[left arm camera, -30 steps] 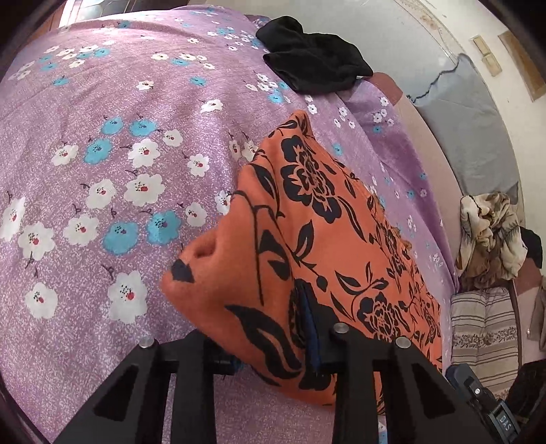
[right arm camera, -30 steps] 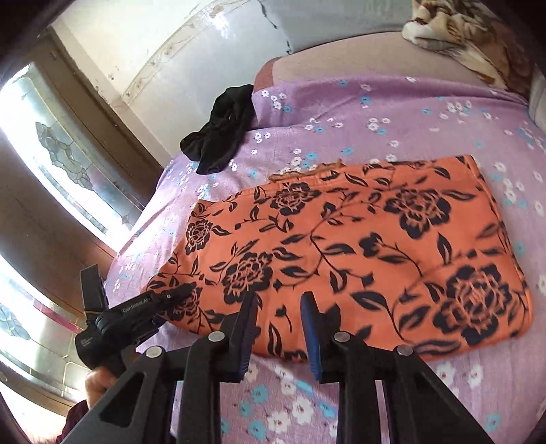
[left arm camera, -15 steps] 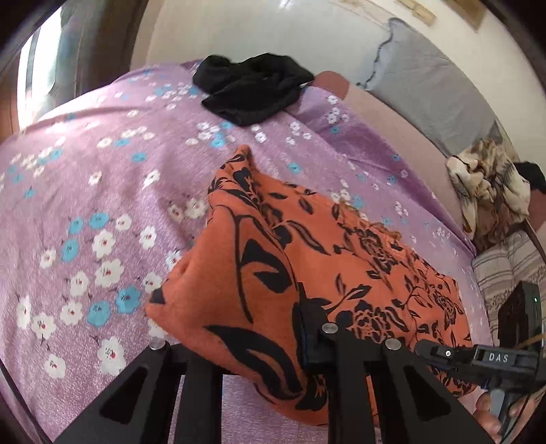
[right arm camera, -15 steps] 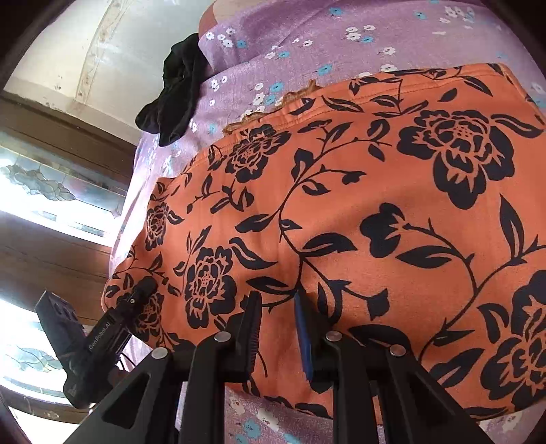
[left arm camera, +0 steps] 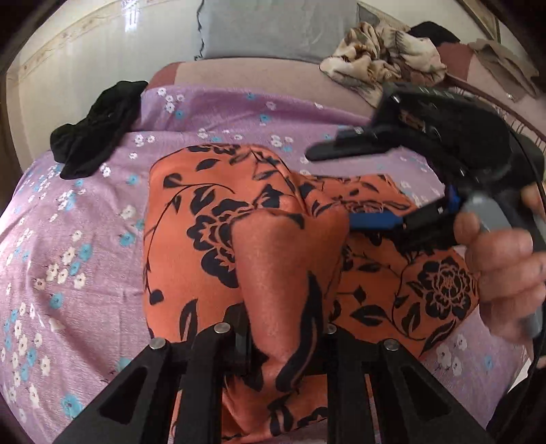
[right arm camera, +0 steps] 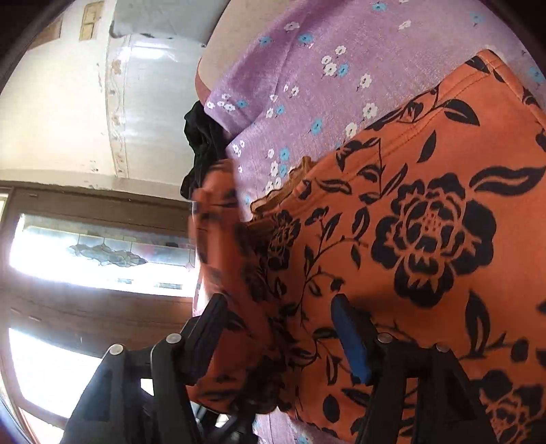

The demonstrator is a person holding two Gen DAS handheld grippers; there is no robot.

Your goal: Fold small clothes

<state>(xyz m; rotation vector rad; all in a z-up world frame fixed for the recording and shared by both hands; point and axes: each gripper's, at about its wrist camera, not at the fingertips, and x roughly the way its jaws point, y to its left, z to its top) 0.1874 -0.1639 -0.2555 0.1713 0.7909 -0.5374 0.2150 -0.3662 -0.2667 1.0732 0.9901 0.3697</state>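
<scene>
An orange garment with a black flower print [left arm camera: 211, 218] lies on the purple flowered bedsheet [left arm camera: 68, 239]. My left gripper [left arm camera: 283, 345] is shut on one end of the garment and lifts it over the rest. My right gripper [right arm camera: 279, 328] is open, its jaws either side of a raised fold of the garment [right arm camera: 426, 239]. In the left wrist view the right gripper [left arm camera: 344, 184] shows at the right, open, its lower blue pad on the cloth.
A black garment [left arm camera: 95, 129] lies at the far left of the bed; it also shows in the right wrist view [right arm camera: 201, 147]. A grey pillow [left arm camera: 273, 30] and crumpled patterned cloth [left arm camera: 385, 65] sit at the head. A wall and window [right arm camera: 102, 252] stand on the left.
My left gripper has swung toward the right, carrying its end of the orange garment up and over. My right gripper has opened wider and moved onto the garment's fold.
</scene>
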